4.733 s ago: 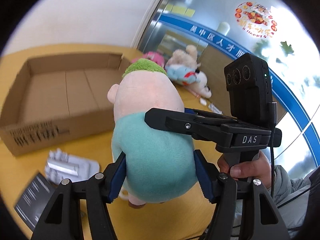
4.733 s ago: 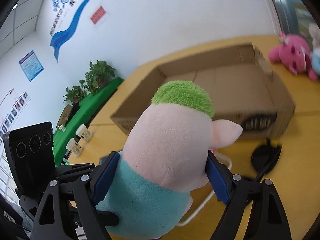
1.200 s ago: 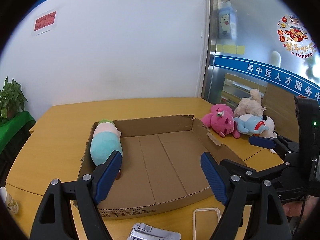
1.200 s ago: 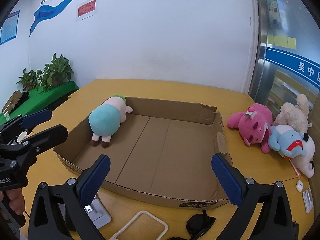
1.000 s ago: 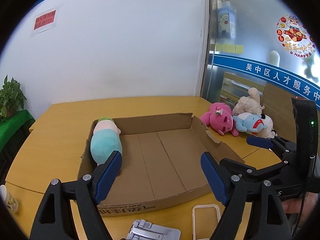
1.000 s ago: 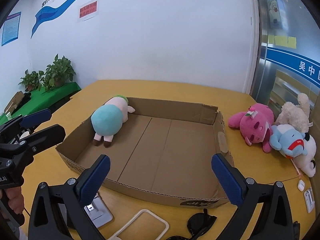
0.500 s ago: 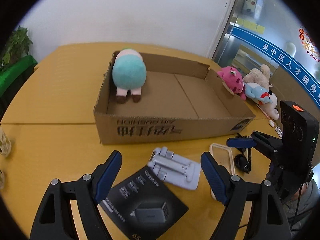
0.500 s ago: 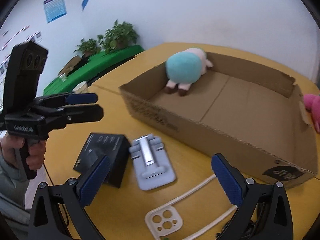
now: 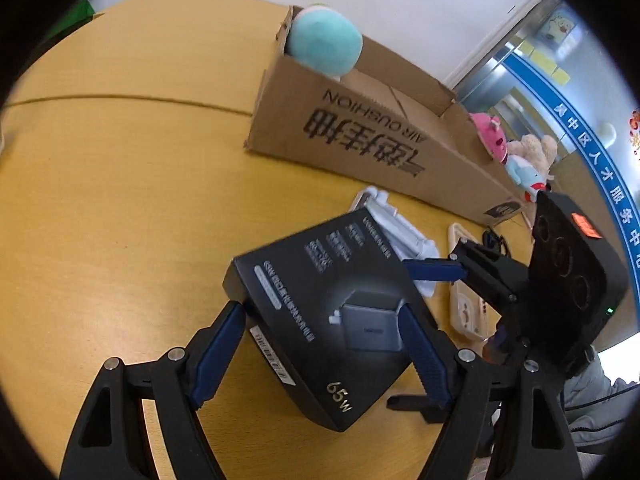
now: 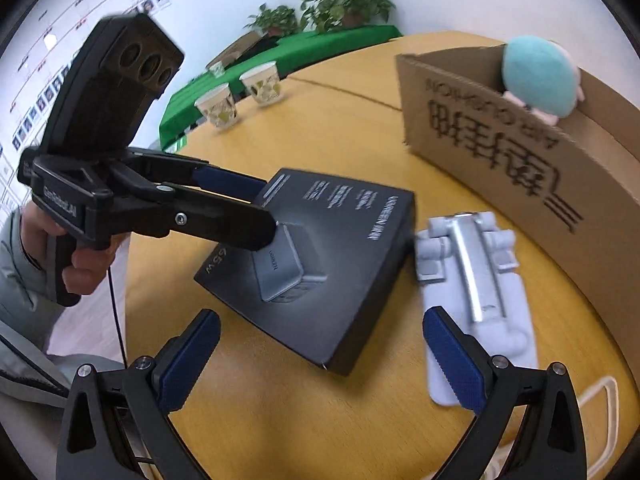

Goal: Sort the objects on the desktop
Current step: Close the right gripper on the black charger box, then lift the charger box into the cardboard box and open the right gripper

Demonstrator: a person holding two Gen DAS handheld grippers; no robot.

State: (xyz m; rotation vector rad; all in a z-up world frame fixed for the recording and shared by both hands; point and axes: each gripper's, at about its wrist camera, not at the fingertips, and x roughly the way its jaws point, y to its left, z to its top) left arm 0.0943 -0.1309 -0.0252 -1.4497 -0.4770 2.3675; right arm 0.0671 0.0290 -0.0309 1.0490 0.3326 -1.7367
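Observation:
A black 65W charger box [image 9: 336, 316] lies on the yellow table, also in the right wrist view [image 10: 316, 260]. My left gripper [image 9: 320, 356] straddles it, blue pads at both of its sides; whether they press it I cannot tell. In the right wrist view the left gripper [image 10: 256, 204] reaches onto the box from the left. My right gripper [image 10: 320, 360] is open and empty just in front of the box; in the left wrist view its finger [image 9: 434, 270] is beside the box. The teal plush [image 9: 326, 46] lies in the cardboard box [image 9: 384, 148].
A grey folding phone stand [image 10: 472, 276] lies right of the charger box. A white phone case [image 9: 464, 292] and black sunglasses [image 9: 494, 238] lie further right. Pink and pale plush toys [image 9: 516, 156] sit beyond the cardboard box. Two paper cups [image 10: 240, 98] stand at the table's far edge.
Both grippers have dropped from above the cardboard box to the charger box in front of it. My left gripper's pads now flank the charger box.

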